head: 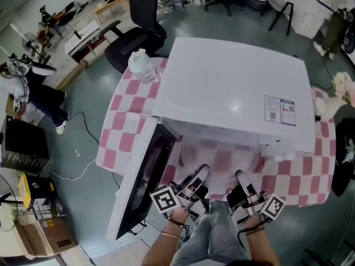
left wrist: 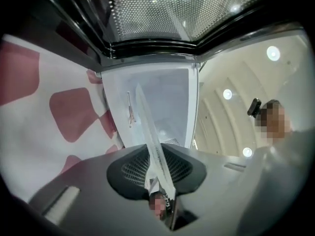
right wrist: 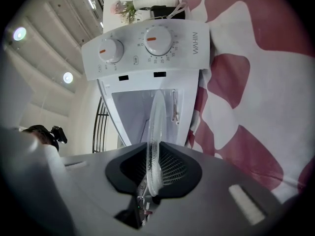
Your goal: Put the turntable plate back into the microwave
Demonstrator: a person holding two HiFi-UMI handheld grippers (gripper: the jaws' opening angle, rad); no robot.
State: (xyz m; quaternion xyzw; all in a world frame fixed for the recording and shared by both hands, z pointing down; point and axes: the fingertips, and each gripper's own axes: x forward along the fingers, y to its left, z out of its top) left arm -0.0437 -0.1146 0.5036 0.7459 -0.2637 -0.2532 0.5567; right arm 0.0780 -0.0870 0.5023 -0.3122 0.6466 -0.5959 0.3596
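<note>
**Plate at the microwave's mouth, held by both grippers.** I hold the plate [head: 221,160] level by its near rim, just in front of the open microwave [head: 233,87]. My left gripper [head: 201,172] has its jaws closed on the left part of the rim. In the left gripper view the plate [left wrist: 150,136] runs edge-on from between the pads toward the white cavity [left wrist: 162,102]. My right gripper [head: 241,176] pinches the right part of the rim in the same way. In the right gripper view the plate [right wrist: 155,132] is edge-on below the control panel [right wrist: 147,48]. The door [head: 145,176] stands swung open at left. The microwave rests on a pink-and-white checked cloth [head: 123,121]. I cannot tell how far the plate reaches into the cavity.
</note>
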